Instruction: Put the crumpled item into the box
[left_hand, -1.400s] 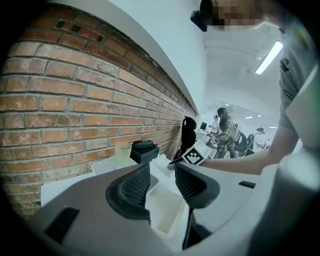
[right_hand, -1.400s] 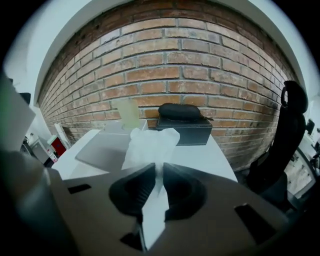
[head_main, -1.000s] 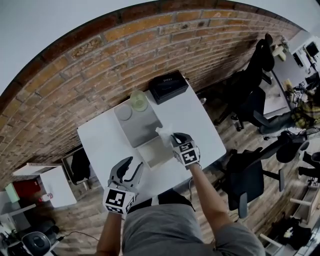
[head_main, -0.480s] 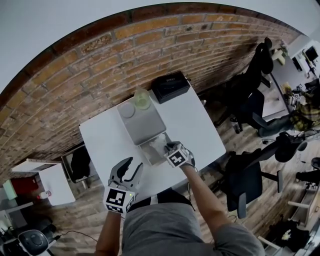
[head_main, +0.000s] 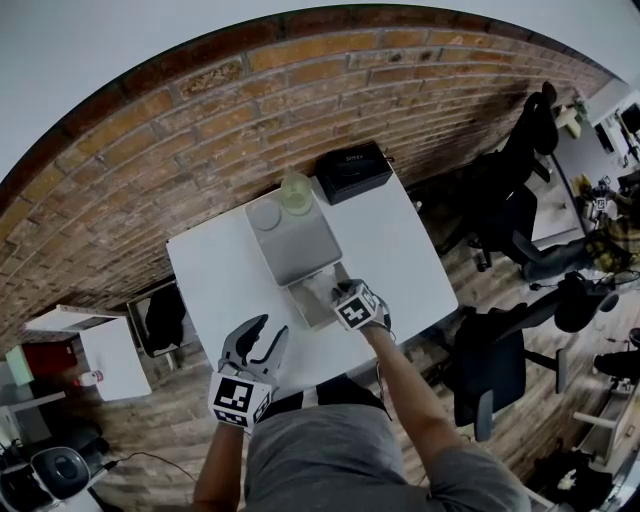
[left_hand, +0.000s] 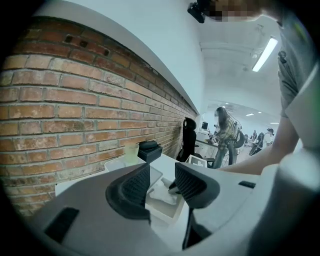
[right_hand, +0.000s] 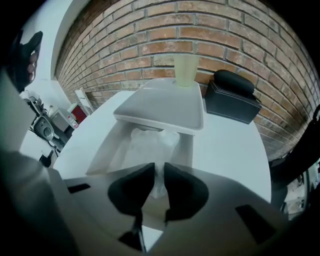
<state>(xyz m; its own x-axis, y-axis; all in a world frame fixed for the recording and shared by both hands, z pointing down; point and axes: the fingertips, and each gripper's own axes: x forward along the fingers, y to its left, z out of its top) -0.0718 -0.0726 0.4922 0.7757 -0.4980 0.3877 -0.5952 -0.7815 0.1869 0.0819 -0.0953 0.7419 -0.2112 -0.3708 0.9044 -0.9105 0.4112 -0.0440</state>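
Your right gripper (right_hand: 159, 174) is pinching the crumpled item (right_hand: 150, 142) — down inside the box (right_hand: 106, 145). Your left gripper (left_hand: 162, 174) is hovering with jaws spread.

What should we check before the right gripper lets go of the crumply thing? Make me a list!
1. Crumpled item gripped by the right gripper: ok, it is pinched between the narrow jaws.
2. Item over the box: ok, it hangs down between the box walls.
3. Box opening free: ok, the grey tray covers only the far end.
4. Item resting on the box floor: cannot tell.
5. Left gripper out of the way: ok, its jaws are apart and empty, and it is apart from the box.
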